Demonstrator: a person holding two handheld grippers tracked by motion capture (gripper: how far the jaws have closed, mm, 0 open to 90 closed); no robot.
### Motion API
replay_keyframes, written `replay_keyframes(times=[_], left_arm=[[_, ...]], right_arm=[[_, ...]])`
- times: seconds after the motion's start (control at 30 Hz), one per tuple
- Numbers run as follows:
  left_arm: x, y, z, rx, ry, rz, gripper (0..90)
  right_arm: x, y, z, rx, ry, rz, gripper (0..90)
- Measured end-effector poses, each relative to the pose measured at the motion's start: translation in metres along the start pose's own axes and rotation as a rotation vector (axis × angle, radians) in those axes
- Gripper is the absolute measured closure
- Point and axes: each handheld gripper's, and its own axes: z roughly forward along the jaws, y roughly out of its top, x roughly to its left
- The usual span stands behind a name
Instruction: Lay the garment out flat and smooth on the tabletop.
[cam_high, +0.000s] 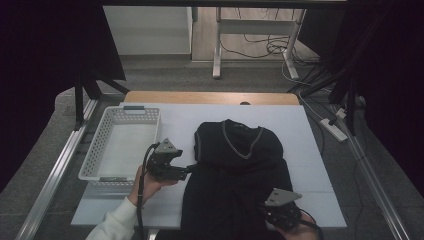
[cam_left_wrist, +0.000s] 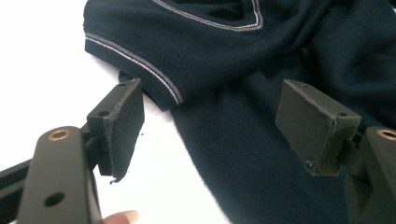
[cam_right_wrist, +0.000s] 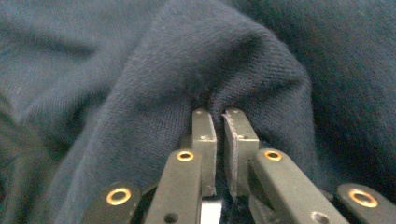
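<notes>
Sweater pinched by the right gripper, left gripper held wide at its sleeve.

Right gripper's jaws are pressed together on a raised fold of the dark knit near the garment's lower right corner, at the near edge of the white table; no earlier picture is at hand to compare. Left gripper's jaws stand well apart, one pad over bare table just beside the sleeve's striped cuff, the other over the dark body fabric, neither pressing on cloth. The sweater lies flat, V-neck away from the person, filling the table's middle. A white perforated basket sits at the left, nothing visible in it, just beside the left hand. Bare table shows beyond the collar and along the right side.
</notes>
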Motion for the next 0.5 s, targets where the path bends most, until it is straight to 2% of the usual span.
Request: replay_keyframes(times=[0.2,0.37,0.5], left_arm=[[0.000,0.001,0.000,-0.001,0.000,0.003,24.4],[0.000,0.002,0.001,-0.003,-0.001,-0.001,24.4],[0.001,0.003,0.002,-0.002,-0.004,0.000,24.3]], right_arm=[[-0.017,-0.032,-0.027,0.004,-0.038,0.118,83.9],[-0.020,-0.045,-0.040,0.010,-0.090,0.163,83.9],[-0.024,-0.056,-0.051,0.008,-0.114,0.200,84.0]])
